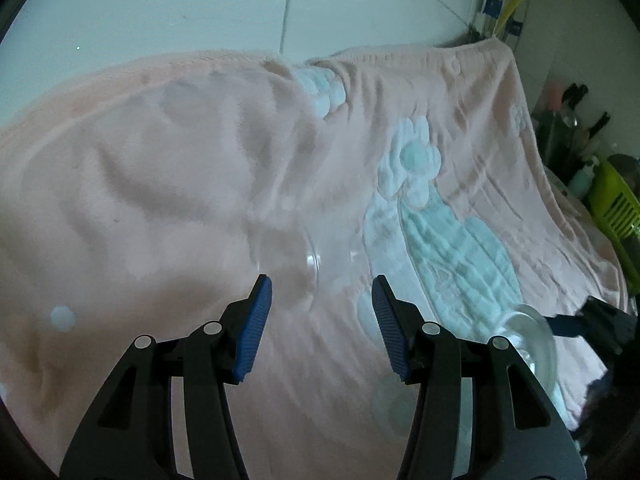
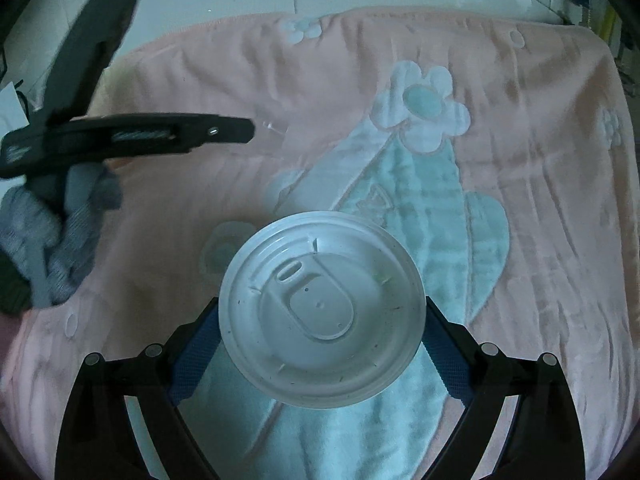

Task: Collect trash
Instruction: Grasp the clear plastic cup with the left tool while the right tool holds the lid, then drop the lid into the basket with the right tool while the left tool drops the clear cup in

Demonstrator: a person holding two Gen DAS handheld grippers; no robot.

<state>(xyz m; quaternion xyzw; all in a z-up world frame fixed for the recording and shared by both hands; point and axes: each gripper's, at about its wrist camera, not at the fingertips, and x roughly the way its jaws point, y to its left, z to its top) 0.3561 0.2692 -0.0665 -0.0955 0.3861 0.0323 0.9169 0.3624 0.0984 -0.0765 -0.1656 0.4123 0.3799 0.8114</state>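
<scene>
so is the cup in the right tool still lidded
Lidded: a white sip lid covers the cup's whole top, between the right tool's blue pads.

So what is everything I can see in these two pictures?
blanket: one, pink with pale blue and white flowers, spread under everything
lid: one, whitish plastic, round, gripped between the right gripper's fingers
clear cup: seemingly one, transparent and faint, between the left gripper's fingers; grip unclear
basket: one, lime green, beyond the blanket's right edge
bottles: several, dark, blurred, behind the basket
tiles: pale, glossy, beyond the blanket
left gripper: one, black with blue pads
right gripper: one, black with blue pads
sleeve: one, grey knit, behind the left gripper
</scene>
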